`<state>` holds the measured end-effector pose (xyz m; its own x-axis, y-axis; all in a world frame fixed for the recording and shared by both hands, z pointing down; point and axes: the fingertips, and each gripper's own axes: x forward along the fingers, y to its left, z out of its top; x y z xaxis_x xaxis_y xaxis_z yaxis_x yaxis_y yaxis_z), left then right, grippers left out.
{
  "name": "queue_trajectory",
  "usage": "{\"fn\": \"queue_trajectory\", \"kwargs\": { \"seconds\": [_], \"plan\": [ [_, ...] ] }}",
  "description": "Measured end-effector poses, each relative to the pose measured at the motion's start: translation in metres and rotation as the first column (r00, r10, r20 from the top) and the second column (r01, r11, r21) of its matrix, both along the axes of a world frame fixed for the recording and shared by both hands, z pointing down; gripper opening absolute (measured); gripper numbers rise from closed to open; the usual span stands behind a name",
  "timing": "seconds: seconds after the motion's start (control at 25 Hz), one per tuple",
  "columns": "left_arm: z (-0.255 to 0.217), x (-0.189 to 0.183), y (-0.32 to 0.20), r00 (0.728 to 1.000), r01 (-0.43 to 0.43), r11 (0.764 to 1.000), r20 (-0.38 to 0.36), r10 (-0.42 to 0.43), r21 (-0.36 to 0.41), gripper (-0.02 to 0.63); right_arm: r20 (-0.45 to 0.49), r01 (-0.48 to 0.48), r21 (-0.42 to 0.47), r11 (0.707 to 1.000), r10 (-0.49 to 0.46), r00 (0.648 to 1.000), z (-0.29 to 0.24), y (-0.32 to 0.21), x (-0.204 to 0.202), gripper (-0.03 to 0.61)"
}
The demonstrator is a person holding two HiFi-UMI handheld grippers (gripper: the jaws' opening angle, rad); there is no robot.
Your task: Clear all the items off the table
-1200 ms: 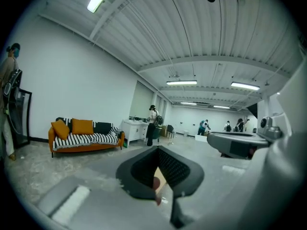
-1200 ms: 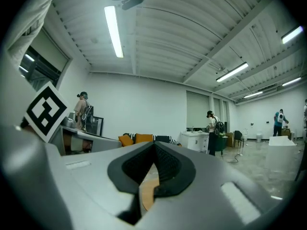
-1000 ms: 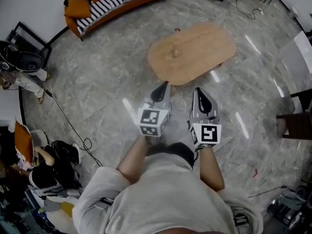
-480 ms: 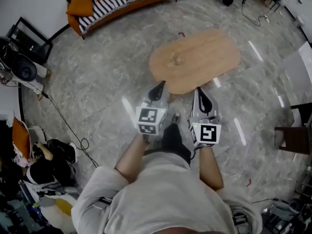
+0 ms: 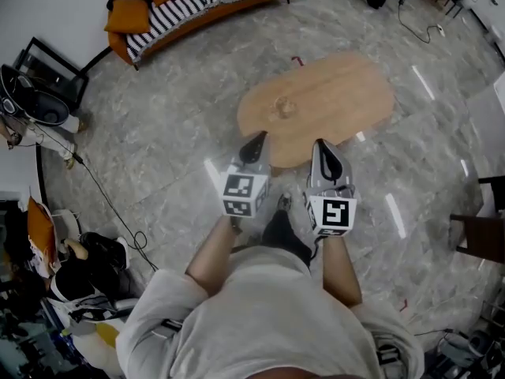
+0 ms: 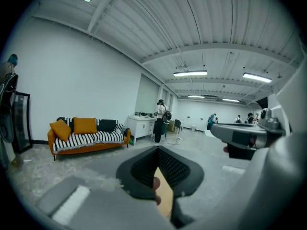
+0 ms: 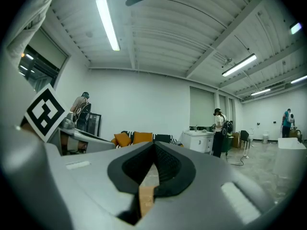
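Observation:
An oval wooden table [image 5: 331, 105] stands on the marble floor ahead of me. A small clear glass-like item [image 5: 282, 107] sits on its left part; it is too small to tell more. My left gripper [image 5: 254, 145] and right gripper [image 5: 326, 155] are held side by side just short of the table's near edge. Both are shut with nothing in them. In the left gripper view the left gripper [image 6: 158, 152] has its jaws closed at the tips, with a sliver of table [image 6: 165, 195] below. The right gripper view shows the right gripper [image 7: 153, 150] the same way.
An orange sofa [image 5: 189, 2] with a striped cover stands at the back left. A cable [image 5: 110, 204] runs over the floor on the left, near bags and gear [image 5: 71, 283]. A dark chair [image 5: 481, 235] is at the right edge. People stand far off by a white counter [image 6: 141, 126].
The table has come nearer to both grippers as the person walked toward it. Both grippers stay shut and side by side.

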<state>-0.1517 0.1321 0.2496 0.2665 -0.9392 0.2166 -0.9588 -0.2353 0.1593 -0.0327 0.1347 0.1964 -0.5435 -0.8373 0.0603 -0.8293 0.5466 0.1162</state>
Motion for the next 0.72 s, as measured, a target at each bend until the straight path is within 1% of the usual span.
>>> {"fn": "queue_trajectory", "kwargs": {
  "seconds": [0.12, 0.2, 0.28, 0.32, 0.36, 0.44, 0.56, 0.72],
  "plan": [
    [-0.003, 0.010, -0.027, 1.000, -0.004, 1.000, 0.028, 0.004, -0.006, 0.020, 0.021, 0.004, -0.005, 1.000, -0.004, 1.000, -0.002, -0.030, 0.008, 0.006],
    [-0.001, 0.014, -0.044, 0.997, -0.006, 1.000, 0.081, 0.008, -0.019, 0.020, 0.030, 0.007, -0.009, 1.000, -0.006, 1.000, -0.001, -0.049, 0.013, 0.006],
    [0.006, 0.019, -0.062, 0.991, -0.007, 0.999, 0.130, 0.013, -0.048, 0.020, 0.035, 0.009, -0.018, 1.000, -0.008, 0.999, 0.002, -0.068, 0.017, 0.006],
    [0.011, 0.022, -0.069, 0.992, -0.006, 0.997, 0.125, 0.015, -0.073, 0.020, 0.036, 0.011, -0.026, 1.000, -0.010, 0.999, 0.003, -0.076, 0.020, 0.006],
    [0.017, 0.026, -0.076, 0.995, -0.003, 0.995, 0.103, 0.013, -0.099, 0.020, 0.033, 0.016, -0.035, 0.999, -0.015, 0.999, 0.006, -0.084, 0.022, 0.006],
    [0.027, 0.032, -0.088, 0.997, 0.005, 0.991, 0.077, 0.005, -0.131, 0.020, 0.021, 0.027, -0.051, 0.998, -0.026, 0.999, 0.013, -0.097, 0.027, 0.006],
    [0.036, 0.036, -0.106, 0.995, 0.005, 0.989, 0.102, 0.010, -0.145, 0.020, 0.019, 0.035, -0.076, 0.997, -0.034, 0.999, 0.024, -0.117, 0.031, 0.006],
    [0.044, 0.036, -0.123, 0.994, 0.004, 0.985, 0.105, 0.015, -0.174, 0.020, 0.024, 0.047, -0.114, 0.992, -0.044, 0.999, 0.037, -0.136, 0.028, 0.006]
  ]
}}
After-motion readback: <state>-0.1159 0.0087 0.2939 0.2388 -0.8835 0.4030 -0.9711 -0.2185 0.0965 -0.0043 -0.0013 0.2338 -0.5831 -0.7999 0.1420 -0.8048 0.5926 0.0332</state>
